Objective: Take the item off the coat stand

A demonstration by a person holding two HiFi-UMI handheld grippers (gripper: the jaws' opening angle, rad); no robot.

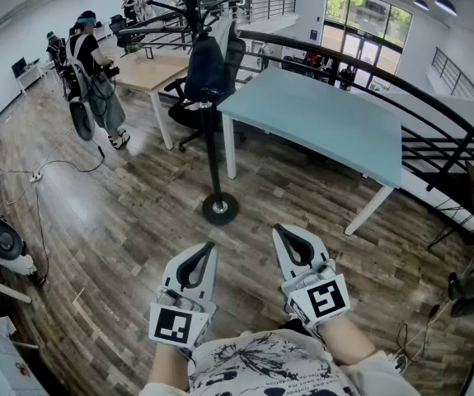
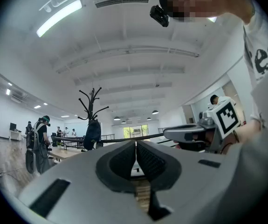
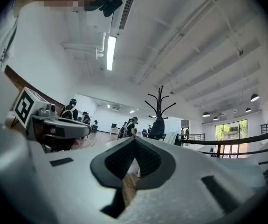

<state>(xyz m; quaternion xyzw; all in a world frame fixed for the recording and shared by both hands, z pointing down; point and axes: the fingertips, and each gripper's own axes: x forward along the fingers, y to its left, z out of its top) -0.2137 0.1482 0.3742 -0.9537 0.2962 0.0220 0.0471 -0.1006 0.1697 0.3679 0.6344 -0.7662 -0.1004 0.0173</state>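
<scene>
The black coat stand rises from a round base on the wood floor, straight ahead of me. A dark bag hangs from its upper hooks. My left gripper and right gripper are held low and side by side, well short of the base, both shut and empty. From the left gripper the stand and bag show far off at the left. From the right gripper the stand and bag lie ahead, slightly right.
A light blue table stands just right of the stand, with a black office chair and a wooden desk behind it. A person stands at the far left. A dark railing curves along the right. Cables lie on the floor.
</scene>
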